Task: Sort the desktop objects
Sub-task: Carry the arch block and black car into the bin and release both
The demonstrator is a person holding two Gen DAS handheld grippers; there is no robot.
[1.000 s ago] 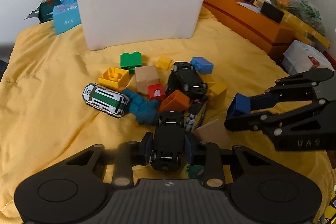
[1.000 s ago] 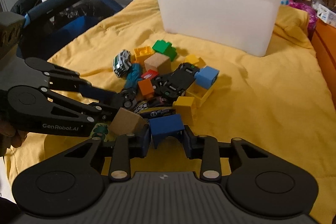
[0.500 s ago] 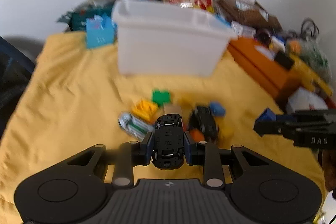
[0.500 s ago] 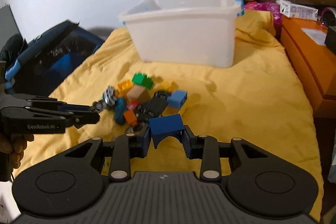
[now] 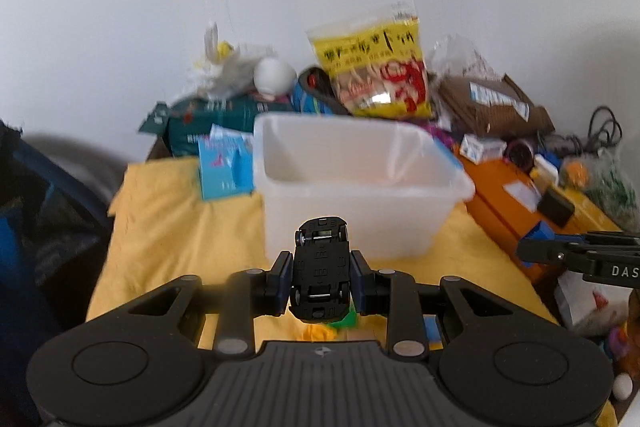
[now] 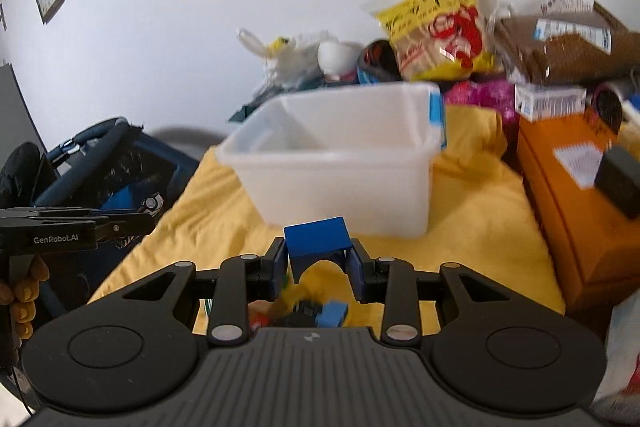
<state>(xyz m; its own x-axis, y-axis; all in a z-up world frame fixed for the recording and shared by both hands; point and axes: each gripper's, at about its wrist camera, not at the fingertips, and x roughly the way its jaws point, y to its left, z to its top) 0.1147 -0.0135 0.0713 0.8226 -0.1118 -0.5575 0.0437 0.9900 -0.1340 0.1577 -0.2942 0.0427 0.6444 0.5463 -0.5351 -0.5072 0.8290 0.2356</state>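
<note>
Your left gripper (image 5: 320,277) is clamped on the black car (image 5: 320,269), your right gripper (image 6: 318,261) on the blue block (image 6: 317,241), both near the bin (image 5: 352,187).

A bed under a yellow sheet (image 5: 172,227) carries a white plastic bin (image 5: 352,211) at its far middle, a light blue box (image 5: 224,167) touching the bin's left side, and, at the near edge, a blurred heap of small toys (image 6: 316,311).

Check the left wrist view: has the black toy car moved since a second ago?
Yes. The car, clamped in the left gripper, has been lifted off the toy pile and now sits against the white bin's front wall.
</note>
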